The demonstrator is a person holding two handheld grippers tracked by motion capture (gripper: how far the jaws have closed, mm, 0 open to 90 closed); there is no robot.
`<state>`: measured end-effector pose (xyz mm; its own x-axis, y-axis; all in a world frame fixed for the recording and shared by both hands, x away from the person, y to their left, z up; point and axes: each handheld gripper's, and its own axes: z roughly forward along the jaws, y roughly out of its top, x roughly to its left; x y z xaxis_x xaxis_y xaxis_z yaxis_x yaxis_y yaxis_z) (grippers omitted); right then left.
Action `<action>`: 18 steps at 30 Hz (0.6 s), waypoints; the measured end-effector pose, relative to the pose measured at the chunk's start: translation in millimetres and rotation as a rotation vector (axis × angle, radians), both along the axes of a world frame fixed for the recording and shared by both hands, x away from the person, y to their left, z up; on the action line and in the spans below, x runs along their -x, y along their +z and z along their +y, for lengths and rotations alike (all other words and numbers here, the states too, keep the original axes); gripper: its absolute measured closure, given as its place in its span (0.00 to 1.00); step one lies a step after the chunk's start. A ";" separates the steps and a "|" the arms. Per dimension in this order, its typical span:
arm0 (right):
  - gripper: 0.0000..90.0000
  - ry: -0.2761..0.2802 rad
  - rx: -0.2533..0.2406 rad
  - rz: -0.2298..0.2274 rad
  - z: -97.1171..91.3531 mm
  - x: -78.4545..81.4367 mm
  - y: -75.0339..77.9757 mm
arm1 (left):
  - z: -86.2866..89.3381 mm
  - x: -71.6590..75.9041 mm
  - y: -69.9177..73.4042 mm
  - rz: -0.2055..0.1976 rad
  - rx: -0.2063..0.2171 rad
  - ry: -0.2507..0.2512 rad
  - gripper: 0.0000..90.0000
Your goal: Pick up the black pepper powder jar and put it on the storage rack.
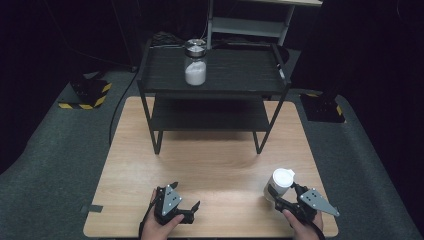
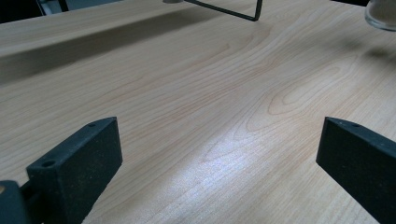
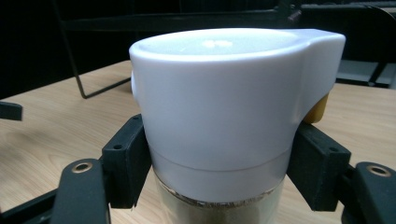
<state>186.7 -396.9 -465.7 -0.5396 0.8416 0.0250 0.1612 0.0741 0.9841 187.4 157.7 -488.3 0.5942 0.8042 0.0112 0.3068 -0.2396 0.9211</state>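
My right gripper [image 1: 274, 192] is shut on a glass jar with a white flip-top lid [image 1: 280, 181] near the table's front right corner. In the right gripper view the black pads [image 3: 126, 158] press on both sides of the jar [image 3: 219, 102], just below the lid. A yellowish tab shows under the lid's spout. The jar's glass base [image 2: 383, 14] also appears far off in the left gripper view, with its shadow a little apart from it on the wood. At the front left, my left gripper [image 1: 186, 195] stands open over bare wood [image 2: 219, 154], holding nothing.
A black two-tier shelf [image 1: 215, 87] stands at the far half of the wooden table [image 1: 210, 165]. A glass jar of white powder with a metal lid [image 1: 195, 64] sits on its top tier. A shelf foot bar [image 2: 224, 11] rests on the wood ahead of my left gripper.
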 end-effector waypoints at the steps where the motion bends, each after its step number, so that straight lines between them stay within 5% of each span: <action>1: 0.33 0.003 0.002 -0.002 2.3 -0.6 1.5 | 0.0 -0.2 0.3 0.000 -0.003 -0.002 0.01; 9: 0.33 0.027 0.030 -0.001 19.4 -6.9 12.9 | -1.5 -1.3 1.4 0.004 -0.012 -0.006 0.01; 18: 0.33 0.034 0.008 -0.026 33.6 -15.4 35.7 | -1.7 -1.4 1.3 0.000 -0.014 -0.010 0.01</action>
<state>202.1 -363.3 -430.0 -0.5685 0.8226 0.0042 0.1329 0.0868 0.9873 188.7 156.0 -487.0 0.6023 0.7979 0.0229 0.3042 -0.2560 0.9176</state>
